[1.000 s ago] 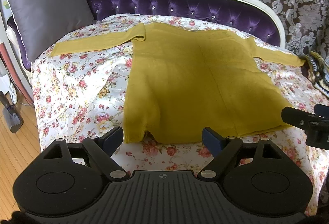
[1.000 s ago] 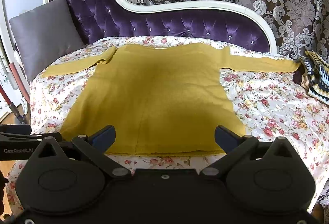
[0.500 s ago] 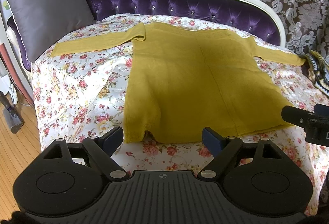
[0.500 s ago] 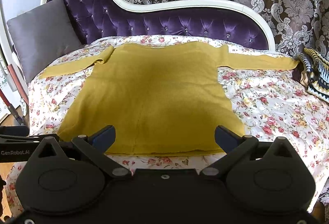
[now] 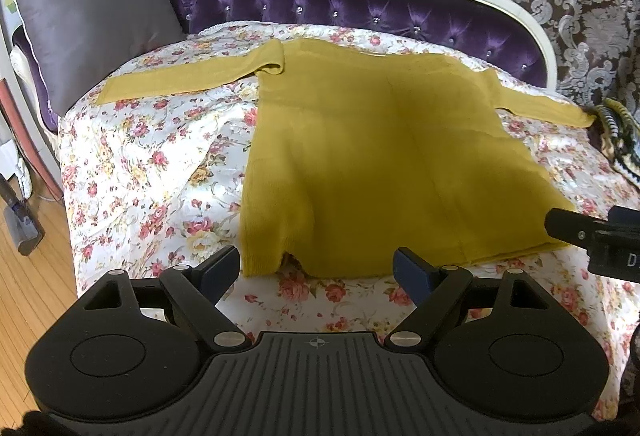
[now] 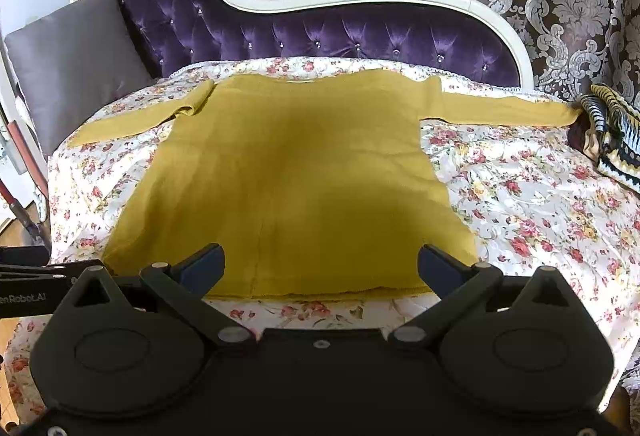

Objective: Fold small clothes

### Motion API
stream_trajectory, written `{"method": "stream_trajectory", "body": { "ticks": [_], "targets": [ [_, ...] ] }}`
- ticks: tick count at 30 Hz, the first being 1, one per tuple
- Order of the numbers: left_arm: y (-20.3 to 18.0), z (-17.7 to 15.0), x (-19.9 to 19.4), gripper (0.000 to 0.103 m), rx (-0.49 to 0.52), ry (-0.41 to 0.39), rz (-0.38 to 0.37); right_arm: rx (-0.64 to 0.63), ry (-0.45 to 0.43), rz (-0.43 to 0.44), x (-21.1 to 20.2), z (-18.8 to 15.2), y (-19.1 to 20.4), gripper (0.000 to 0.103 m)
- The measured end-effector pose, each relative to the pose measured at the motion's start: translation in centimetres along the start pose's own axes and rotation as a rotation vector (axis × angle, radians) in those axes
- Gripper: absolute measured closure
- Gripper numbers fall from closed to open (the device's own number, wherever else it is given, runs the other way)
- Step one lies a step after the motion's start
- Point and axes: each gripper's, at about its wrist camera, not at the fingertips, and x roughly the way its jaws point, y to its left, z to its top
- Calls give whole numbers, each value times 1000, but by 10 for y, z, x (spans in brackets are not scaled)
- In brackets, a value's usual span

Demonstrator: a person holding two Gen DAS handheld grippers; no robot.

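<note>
A mustard-yellow long-sleeved sweater lies flat on a floral sheet, both sleeves spread out to the sides, hem toward me. My left gripper hovers open just short of the hem's left part, nothing between its fingers. My right gripper stands open over the hem's middle and right part, also empty. The right gripper's side pokes into the left wrist view at the right edge. The left gripper's body shows at the left edge of the right wrist view.
The floral sheet covers a purple tufted chaise. A grey cushion leans at the left end. A striped knit garment lies at the right end. Wooden floor shows at left.
</note>
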Motion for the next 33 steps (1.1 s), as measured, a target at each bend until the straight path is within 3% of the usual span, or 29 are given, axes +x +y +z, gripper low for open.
{"method": "stream_trajectory", "body": {
  "ticks": [5,8,10,12,17,21,25,30,33],
  "targets": [
    [0,2,2,20,0,-13,-23,6,11,5,4,4,-1,1],
    [5,4,5,21,-22,-20,-26,20,12,51,6,7,-3,1],
    [11,7,10,33,-41,-11,-30,28,16,89,9,10,-6,1],
    [19,12,16,33,-60,13,-37,44,28,108,15,14,-8,1],
    [47,31,32,33,-83,7,23,115,64,122,33,26,-19,1],
    [78,58,50,33,-102,-4,45,116,71,130,47,37,-19,1],
    [120,89,70,33,-183,-54,55,92,41,137,60,50,-11,1],
    [169,124,105,33,-251,-92,143,55,6,145,84,67,4,1],
    [194,139,127,33,-284,-130,142,44,5,154,100,75,11,1]
  ]
}}
